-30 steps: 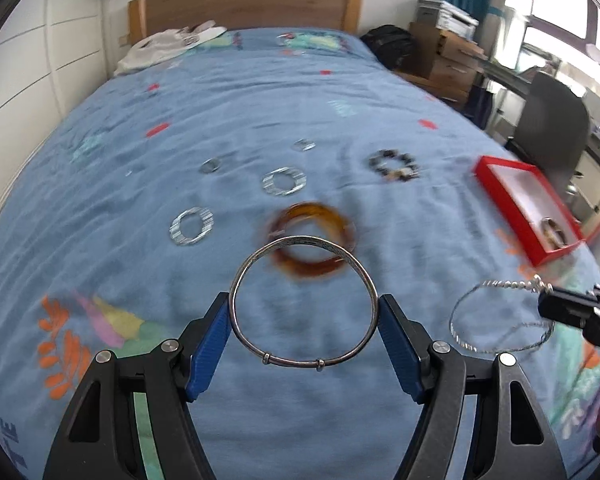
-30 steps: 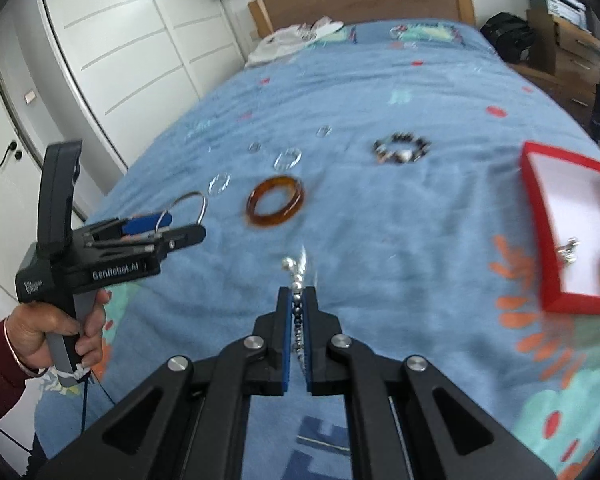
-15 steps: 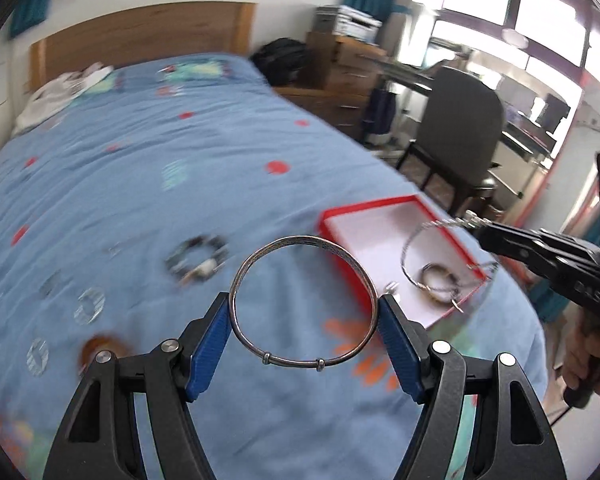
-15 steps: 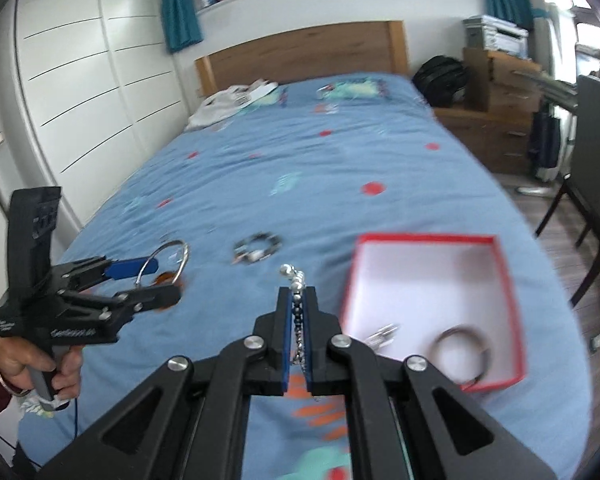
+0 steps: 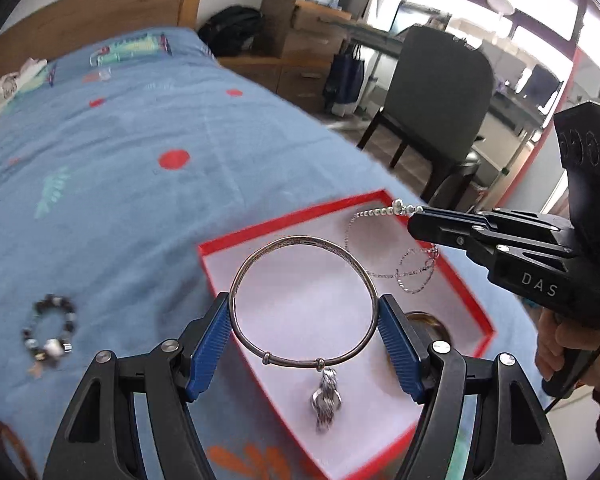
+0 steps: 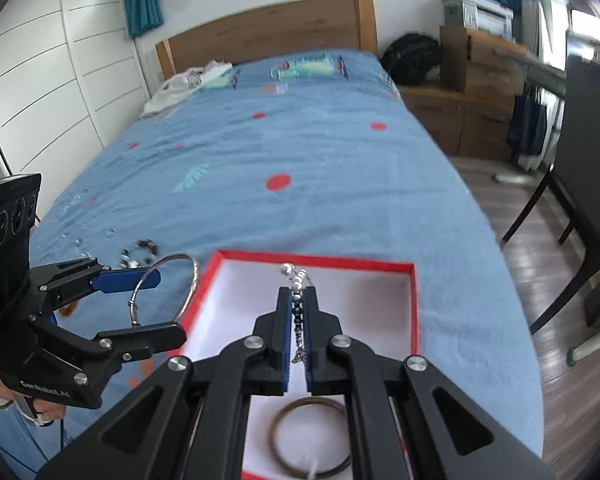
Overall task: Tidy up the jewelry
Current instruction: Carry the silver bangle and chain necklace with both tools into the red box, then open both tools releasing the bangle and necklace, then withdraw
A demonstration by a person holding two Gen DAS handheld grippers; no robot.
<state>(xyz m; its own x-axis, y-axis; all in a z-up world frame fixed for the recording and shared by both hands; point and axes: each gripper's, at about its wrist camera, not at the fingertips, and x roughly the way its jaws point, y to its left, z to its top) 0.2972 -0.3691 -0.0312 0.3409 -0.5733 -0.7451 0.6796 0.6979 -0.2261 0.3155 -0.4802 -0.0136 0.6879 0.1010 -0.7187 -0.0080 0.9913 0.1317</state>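
My left gripper is shut on a thin silver bangle and holds it above the near left part of a red box with a white floor. My right gripper is shut on a silver bead chain; the chain hangs into the box. It shows in the left wrist view at the right. The left gripper shows in the right wrist view by the box's left wall. A silver charm and a dark ring lie in the box.
A dark beaded bracelet lies on the blue bedspread left of the box. A brown bangle is at the lower left edge. A dark chair and wooden drawers stand right of the bed.
Both grippers have swung right from the jewelry on the bed to over the red box, each still holding its piece. The chain now hangs into the box.
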